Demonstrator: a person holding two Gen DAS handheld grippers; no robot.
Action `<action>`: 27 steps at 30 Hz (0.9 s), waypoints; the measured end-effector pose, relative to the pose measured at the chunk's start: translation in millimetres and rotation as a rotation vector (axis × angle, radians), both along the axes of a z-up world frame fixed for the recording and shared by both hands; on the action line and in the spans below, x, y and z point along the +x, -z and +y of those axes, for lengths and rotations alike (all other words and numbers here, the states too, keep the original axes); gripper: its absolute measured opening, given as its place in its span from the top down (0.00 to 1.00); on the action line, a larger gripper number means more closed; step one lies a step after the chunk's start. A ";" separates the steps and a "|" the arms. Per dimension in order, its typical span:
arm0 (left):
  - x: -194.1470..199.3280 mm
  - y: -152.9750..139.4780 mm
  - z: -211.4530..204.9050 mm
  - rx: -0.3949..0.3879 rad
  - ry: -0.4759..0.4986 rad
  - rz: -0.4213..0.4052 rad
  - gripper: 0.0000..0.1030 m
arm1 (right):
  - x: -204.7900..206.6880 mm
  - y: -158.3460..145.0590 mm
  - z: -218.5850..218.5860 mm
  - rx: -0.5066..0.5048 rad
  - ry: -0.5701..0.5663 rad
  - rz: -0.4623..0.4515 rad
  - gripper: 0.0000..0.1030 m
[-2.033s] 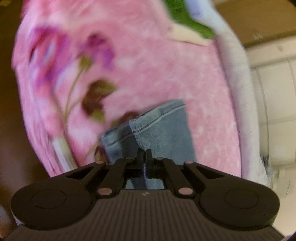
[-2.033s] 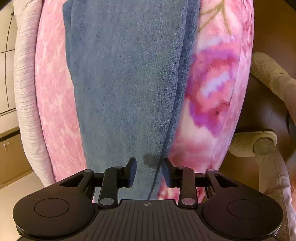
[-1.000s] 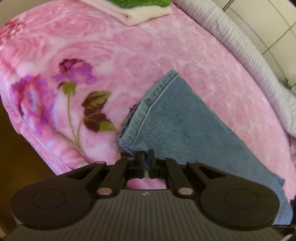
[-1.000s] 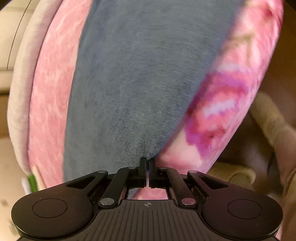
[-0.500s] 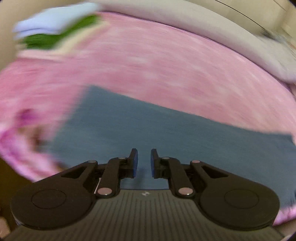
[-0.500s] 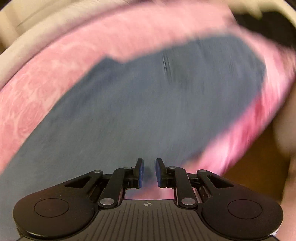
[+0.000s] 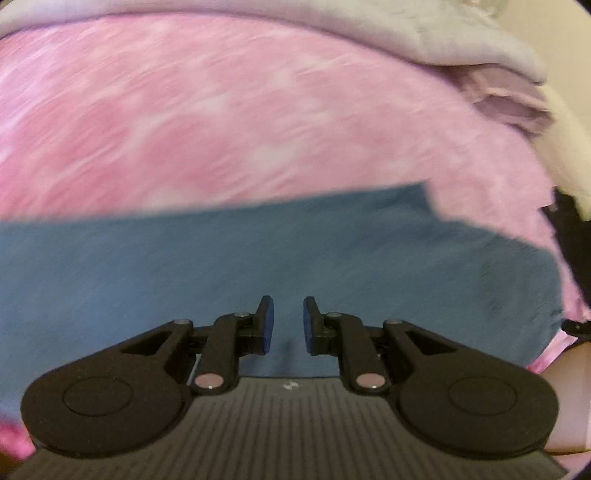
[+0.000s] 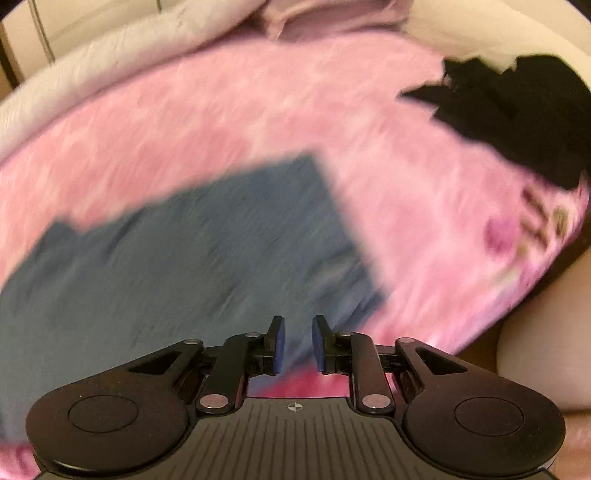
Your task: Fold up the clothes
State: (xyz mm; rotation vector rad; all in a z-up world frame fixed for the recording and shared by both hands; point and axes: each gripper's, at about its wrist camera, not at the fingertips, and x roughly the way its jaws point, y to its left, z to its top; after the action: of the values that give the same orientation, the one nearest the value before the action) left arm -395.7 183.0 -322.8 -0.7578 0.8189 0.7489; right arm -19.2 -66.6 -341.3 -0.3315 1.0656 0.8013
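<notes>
Left gripper: your jaws stand spread, nothing between them, blue pads facing each other above the blue denim garment.

Right gripper: your jaws likewise parted and empty, poised over the garment's near right corner.

Blue denim garment: lies flat on the pink blanket, spread as a wide band across the bed in front of you; both views are motion-blurred, so seams cannot be told.

Pink blanket: floral print near its right edge.

Black clothing: heaped at the far right, well apart from the denim.

Grey quilt: along the far side.
</notes>
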 end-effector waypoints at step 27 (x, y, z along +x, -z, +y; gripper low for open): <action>172.7 80.8 124.0 -0.393 0.382 -0.276 0.99 | 99.5 -7.7 2.5 0.151 -0.089 0.079 0.99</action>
State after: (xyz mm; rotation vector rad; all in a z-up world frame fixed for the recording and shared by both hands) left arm -223.0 307.0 -403.7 -0.9921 0.8348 0.1346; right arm 80.3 -64.1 -333.6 -0.2213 1.0626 0.9759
